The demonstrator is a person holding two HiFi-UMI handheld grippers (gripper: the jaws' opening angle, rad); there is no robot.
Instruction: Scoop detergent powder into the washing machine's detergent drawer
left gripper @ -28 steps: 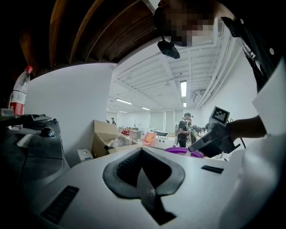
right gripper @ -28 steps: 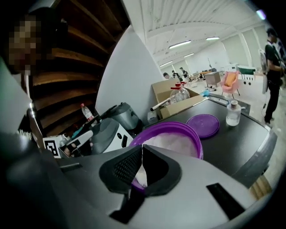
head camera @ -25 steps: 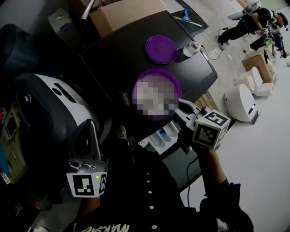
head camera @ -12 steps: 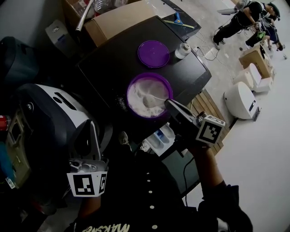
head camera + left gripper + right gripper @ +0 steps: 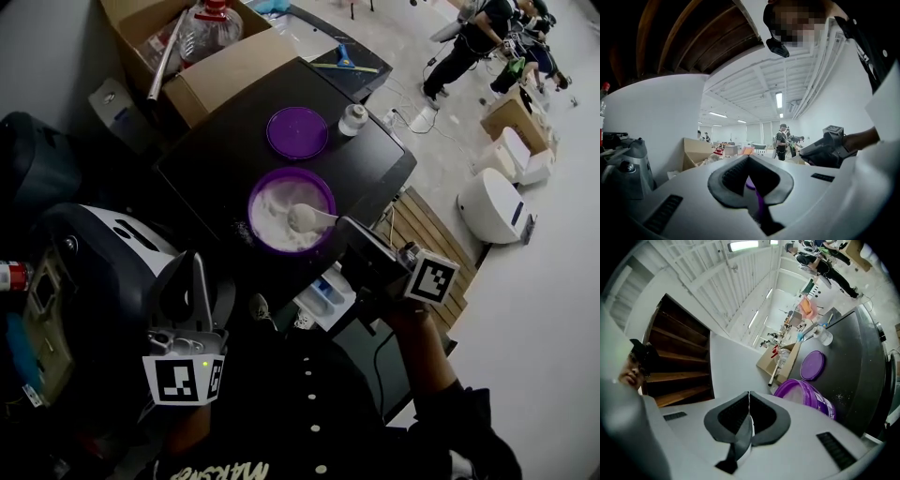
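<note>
A purple tub (image 5: 292, 210) of white detergent powder stands open on the black washing machine top (image 5: 225, 131). My right gripper (image 5: 345, 230) is shut on the handle of a white scoop (image 5: 309, 218), whose heaped bowl hangs over the tub's near rim. In the right gripper view the handle (image 5: 743, 437) runs between the closed pads, with the tub (image 5: 806, 397) just beyond. The open detergent drawer (image 5: 326, 295) sticks out below the right gripper. My left gripper (image 5: 195, 272) stays low at the left, far from the tub. Its pads (image 5: 729, 176) meet at the tip, with an unidentifiable purple sliver between them.
The tub's purple lid (image 5: 297, 132) and a small white bottle (image 5: 352, 119) lie further back on the machine top. A cardboard box (image 5: 202, 61) with a bottle stands behind. A rounded dark and white appliance (image 5: 103, 272) sits under my left gripper. People work at the far right (image 5: 469, 42).
The right gripper has lifted the scoop out of the powder and rolled, so the filled bowl now sits above the tub. The left gripper rose slightly.
</note>
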